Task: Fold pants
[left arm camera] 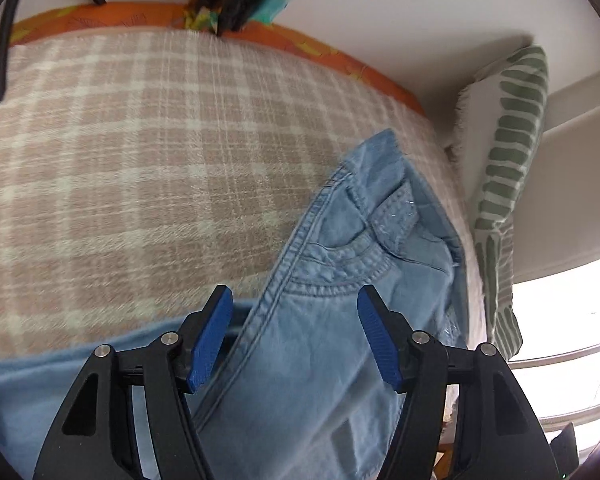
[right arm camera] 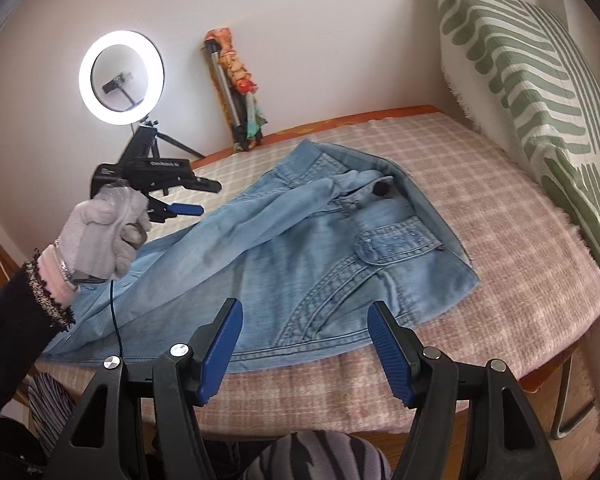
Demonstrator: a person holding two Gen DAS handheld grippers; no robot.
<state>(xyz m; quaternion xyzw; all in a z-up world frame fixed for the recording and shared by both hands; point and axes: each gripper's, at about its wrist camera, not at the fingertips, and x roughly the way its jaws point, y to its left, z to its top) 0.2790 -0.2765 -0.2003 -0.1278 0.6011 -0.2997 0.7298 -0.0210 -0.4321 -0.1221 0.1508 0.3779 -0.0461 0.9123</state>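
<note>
pants (right arm camera: 300,248) flat on blanket (right arm camera: 500,240), just beyond both claws; left claw (left arm camera: 296,336) wide, empty; right claw (right arm camera: 304,348) wide, empty

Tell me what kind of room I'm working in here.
Probably a bedroom at home: the pants lie on a plaid blanket over a bed, a striped pillow leans against the wall, and a ring light stands behind.

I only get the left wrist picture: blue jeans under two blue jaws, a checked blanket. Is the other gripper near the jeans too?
Observer: Yes. The right gripper hangs over the near edge of the jeans, jaws apart with nothing between them.
Operator: Are the jeans flat?
Observer: No. One leg lies thrown across the waist, beside a dark button.
Operator: Who holds my gripper?
Observer: A gloved hand holds the left gripper above the jeans.
Operator: Anything behind?
Observer: A lit ring light stands by the wall.
</note>
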